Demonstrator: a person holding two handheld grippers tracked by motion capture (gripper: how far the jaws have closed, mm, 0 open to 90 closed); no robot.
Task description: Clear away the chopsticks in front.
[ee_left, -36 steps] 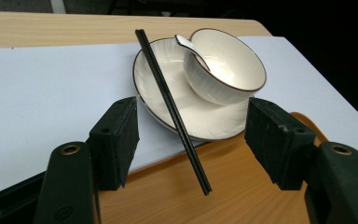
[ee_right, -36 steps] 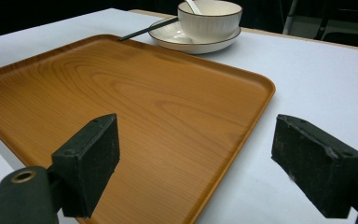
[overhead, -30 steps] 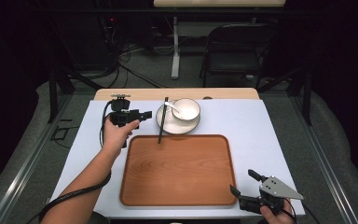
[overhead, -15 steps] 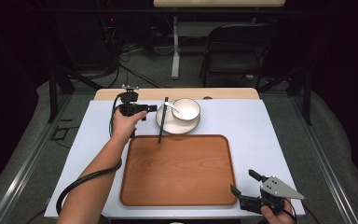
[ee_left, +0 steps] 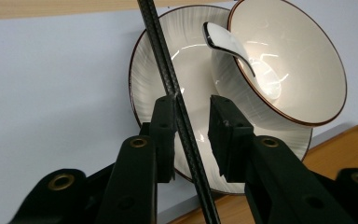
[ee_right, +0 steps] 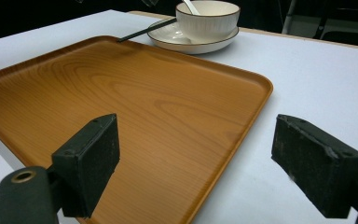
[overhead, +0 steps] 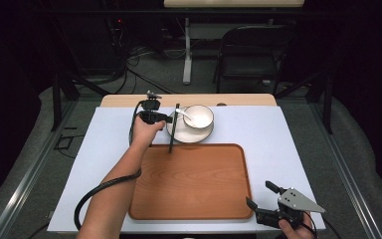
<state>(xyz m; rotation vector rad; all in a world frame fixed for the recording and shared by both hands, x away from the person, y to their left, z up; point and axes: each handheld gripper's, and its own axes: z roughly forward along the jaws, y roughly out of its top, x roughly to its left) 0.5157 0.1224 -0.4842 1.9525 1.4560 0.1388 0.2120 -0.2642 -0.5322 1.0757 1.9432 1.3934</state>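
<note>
Reaching farther forward than a second ago, the left gripper (ee_left: 191, 135) now straddles the chopstick (ee_left: 177, 107) resting across the plate (ee_left: 144, 79), jaws parted. Close squarely, mid-shaft. Right gripper (overhead: 266, 204) waits unclenched beside the tray (overhead: 194, 184).

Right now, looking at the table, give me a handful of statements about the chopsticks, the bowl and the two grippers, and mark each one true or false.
1. The black chopsticks run between the left gripper's jaws. True.
2. The white bowl sits on the wooden tray. False: it stands on a white plate on the table, beyond the tray.
3. A white spoon rests in the bowl. True.
4. The right gripper is shut on the tray's edge. False: its jaws are wide open, apart from the tray's near right corner.
5. The chopsticks lie wholly on the tray. False: they rest across the plate's rim, with one end reaching the tray's far edge.
</note>
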